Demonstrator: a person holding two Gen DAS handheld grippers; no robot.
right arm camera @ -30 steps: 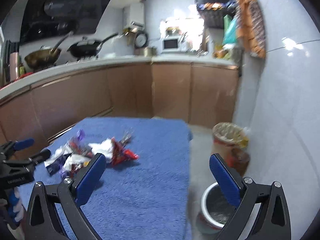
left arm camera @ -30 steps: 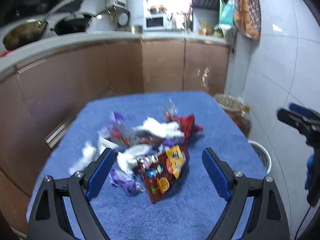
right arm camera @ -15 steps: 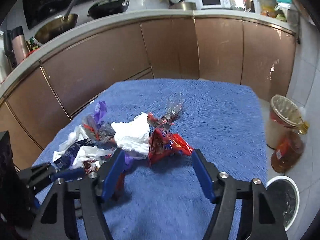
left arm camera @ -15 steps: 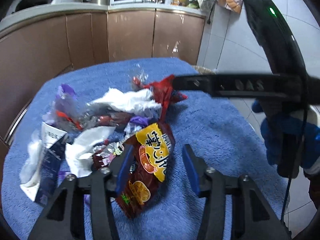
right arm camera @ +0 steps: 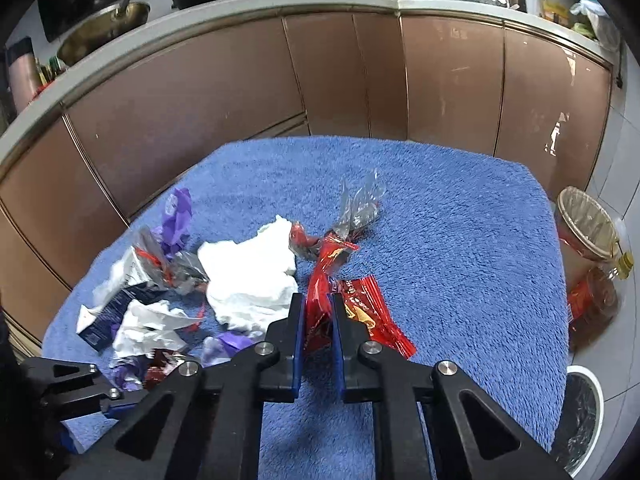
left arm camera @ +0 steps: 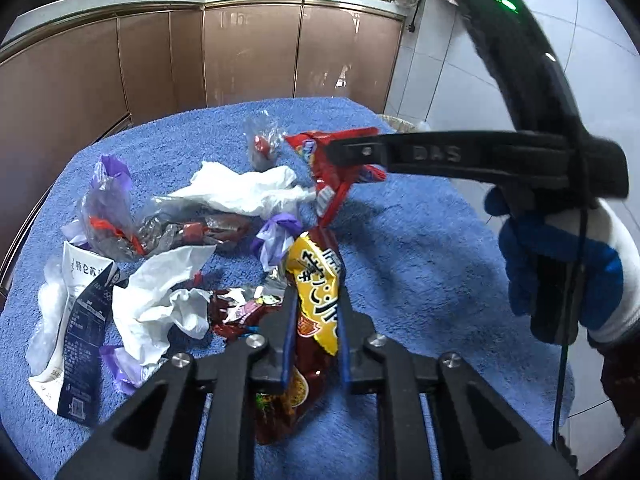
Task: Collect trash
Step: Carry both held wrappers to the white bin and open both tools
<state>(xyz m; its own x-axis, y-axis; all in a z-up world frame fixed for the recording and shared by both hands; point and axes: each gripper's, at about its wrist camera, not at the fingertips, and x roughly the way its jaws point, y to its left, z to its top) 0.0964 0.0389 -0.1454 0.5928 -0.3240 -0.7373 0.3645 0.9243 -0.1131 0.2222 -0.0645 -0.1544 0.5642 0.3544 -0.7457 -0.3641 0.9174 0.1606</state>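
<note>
Glossy foil wrappers [left arm camera: 316,280], fuzzy cloth [left arm camera: 400,264]

Crumpled wrappers [left arm camera: 316,292] and tissues [right arm camera: 248,276] litter the blue cloth [right arm camera: 460,240].

Both tools are tilted steeply downward. The left gripper [left arm camera: 314,304], its jaws just closed in, is pinched tight. The right gripper [right arm camera: 318,310] is likewise clamped, carried by a gloved hand [left arm camera: 560,268] (blue-and-white glove).

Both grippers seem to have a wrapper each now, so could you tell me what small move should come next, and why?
Probably lift both straight up. The left gripper has just closed on the yellow snack bag, the right gripper on the red wrapper, and both wrappers still lie on the blue cloth among the other litter.
</note>
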